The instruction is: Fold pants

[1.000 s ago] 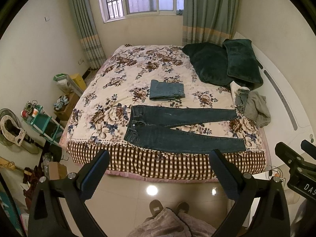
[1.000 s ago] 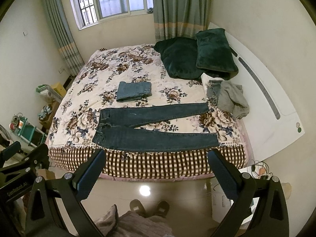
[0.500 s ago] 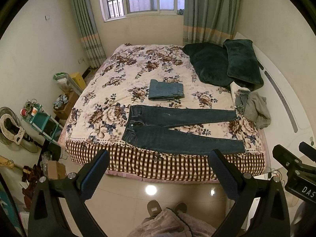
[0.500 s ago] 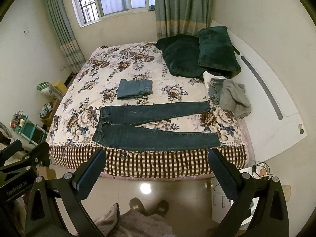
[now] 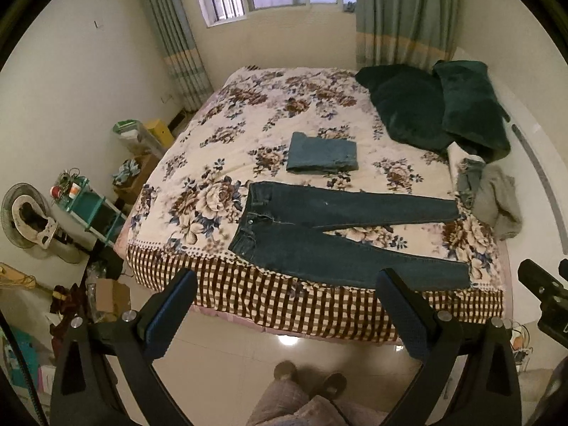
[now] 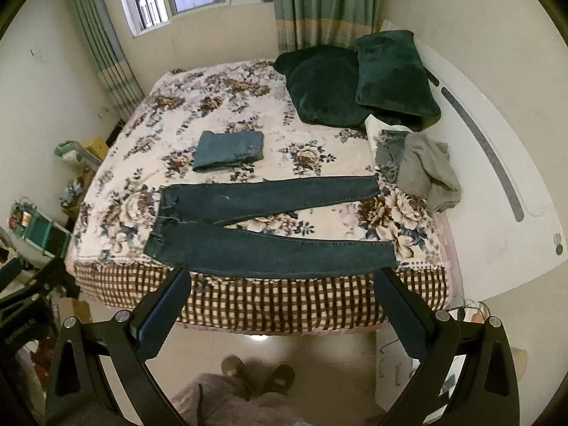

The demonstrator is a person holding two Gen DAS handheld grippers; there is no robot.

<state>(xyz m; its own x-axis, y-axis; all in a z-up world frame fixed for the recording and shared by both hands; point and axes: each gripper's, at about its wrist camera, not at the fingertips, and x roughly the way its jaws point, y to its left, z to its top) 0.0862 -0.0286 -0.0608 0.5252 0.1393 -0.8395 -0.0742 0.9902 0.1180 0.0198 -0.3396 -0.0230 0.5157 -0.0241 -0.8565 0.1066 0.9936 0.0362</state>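
Note:
Dark blue jeans (image 5: 330,227) (image 6: 255,227) lie flat along the near edge of the floral bed (image 5: 248,113), waistband to the left, both legs spread apart toward the right. A folded lighter denim piece (image 5: 321,152) (image 6: 229,151) rests just behind them. My left gripper (image 5: 284,291) hangs open above the floor in front of the bed, nothing between its fingers. My right gripper (image 6: 280,291) is open too, at about the same distance, its fingertips level with the near leg's edge in that view.
Two dark green pillows (image 5: 440,106) lie at the bed's right end, beside a heap of grey and denim clothes (image 6: 422,167). A teal shelf (image 5: 88,206), a fan (image 5: 25,216) and boxes crowd the floor at left. A person's feet (image 5: 309,380) stand on shiny tiles.
Both grippers have drifted a little closer to the bed; the jeans look slightly larger in the two views. The jaws stay open and the clothes have not moved.

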